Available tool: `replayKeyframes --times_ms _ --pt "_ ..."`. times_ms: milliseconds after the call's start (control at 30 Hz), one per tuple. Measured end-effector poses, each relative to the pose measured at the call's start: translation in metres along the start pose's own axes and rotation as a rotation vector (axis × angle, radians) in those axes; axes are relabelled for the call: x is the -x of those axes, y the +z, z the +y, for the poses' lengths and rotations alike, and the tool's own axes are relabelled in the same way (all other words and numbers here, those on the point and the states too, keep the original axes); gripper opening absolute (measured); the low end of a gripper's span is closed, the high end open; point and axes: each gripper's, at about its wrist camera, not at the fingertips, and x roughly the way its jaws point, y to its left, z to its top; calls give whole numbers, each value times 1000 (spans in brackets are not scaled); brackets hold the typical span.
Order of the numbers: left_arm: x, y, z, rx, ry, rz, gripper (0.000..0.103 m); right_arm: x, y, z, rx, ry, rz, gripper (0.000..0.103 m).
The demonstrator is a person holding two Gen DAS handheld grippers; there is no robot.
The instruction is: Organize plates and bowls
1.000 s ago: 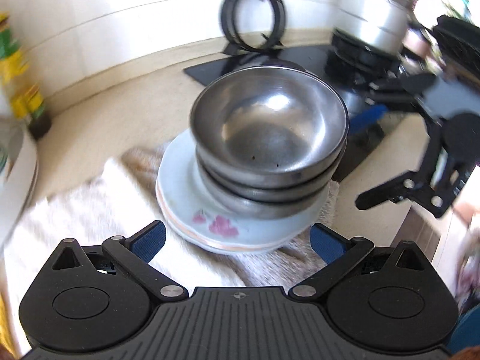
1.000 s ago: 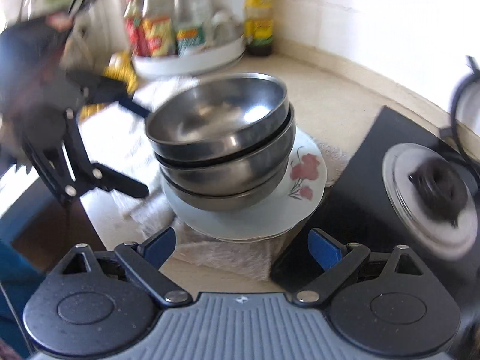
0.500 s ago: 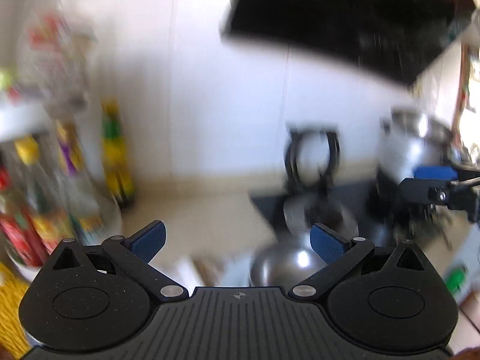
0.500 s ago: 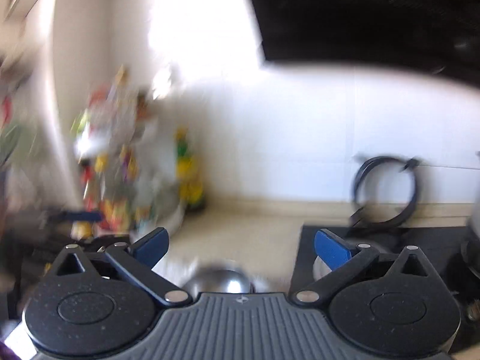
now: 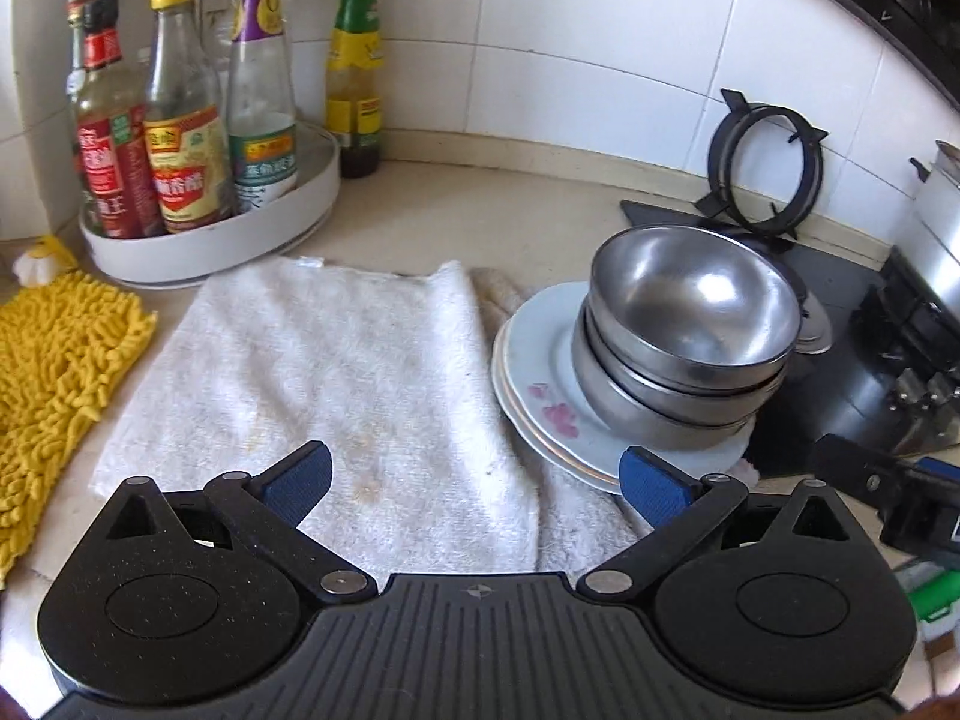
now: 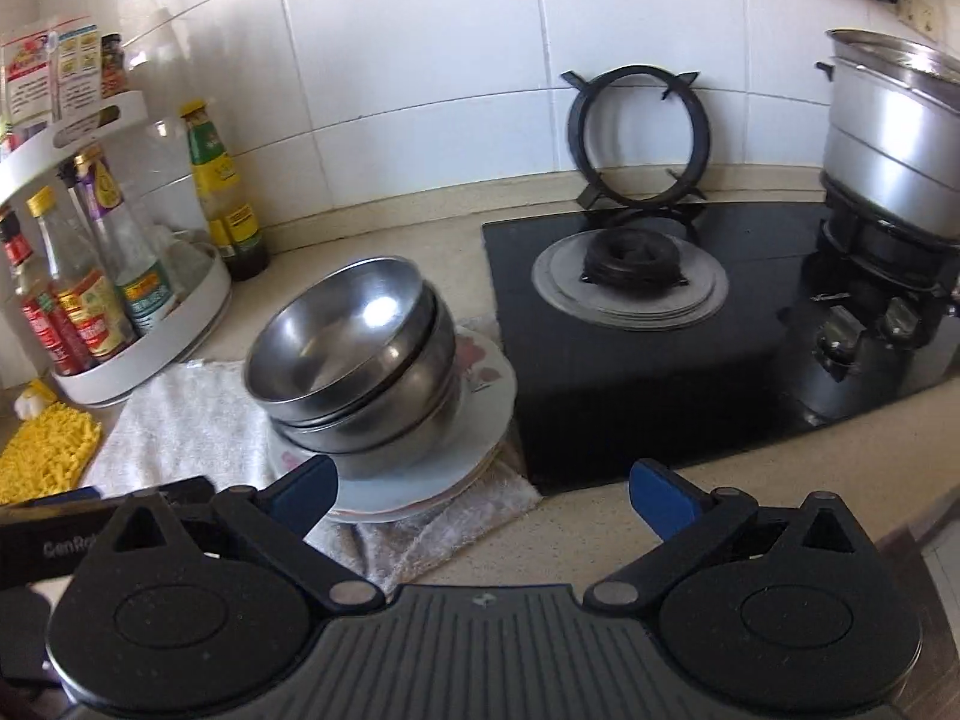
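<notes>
Three steel bowls [image 5: 690,336] [image 6: 360,354] sit nested on a stack of white flowered plates [image 5: 540,384] [image 6: 486,396], which rests on the right end of a white towel [image 5: 336,372] [image 6: 186,420]. My left gripper [image 5: 474,483] is open and empty, hovering over the towel's near edge, left of the plates. My right gripper [image 6: 480,495] is open and empty too, held back from the stack, with its left finger in front of the plates' rim. The other gripper's black body shows at each view's edge.
A white turntable rack [image 5: 240,228] [image 6: 150,348] of sauce bottles stands at the back left, a yellow-capped bottle [image 5: 354,66] beside it. A yellow mop cloth [image 5: 54,372] lies left. The black hob [image 6: 690,324] with a loose pan ring [image 6: 639,138] and steel pot [image 6: 888,138] is right.
Both grippers swung up toward the wall, then came back down, farther from the stack than a second ago. Bowls and plates stayed put.
</notes>
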Motion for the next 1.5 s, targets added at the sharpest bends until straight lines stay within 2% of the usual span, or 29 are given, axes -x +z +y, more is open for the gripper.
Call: replayKeyframes --times_ms 100,267,467,567,833,1167,1500 --pt "7 -3 -3 23 16 -14 103 2 5 -2 -1 -46 -3 103" --pt "11 -8 -18 15 70 1 103 3 0 -12 -7 -49 27 103" --pt "19 -18 -41 9 85 15 103 10 -7 -22 6 -39 51 103" --pt "24 -24 -48 18 91 13 102 14 -10 -28 22 -64 40 103" --pt "25 -36 -62 11 122 44 99 15 -17 -42 17 -36 63 103" --pt "35 -39 -73 1 124 29 94 14 -19 -54 -1 -21 77 103" --pt "47 -39 -79 -40 161 -34 94 20 -17 -56 2 0 64 103"
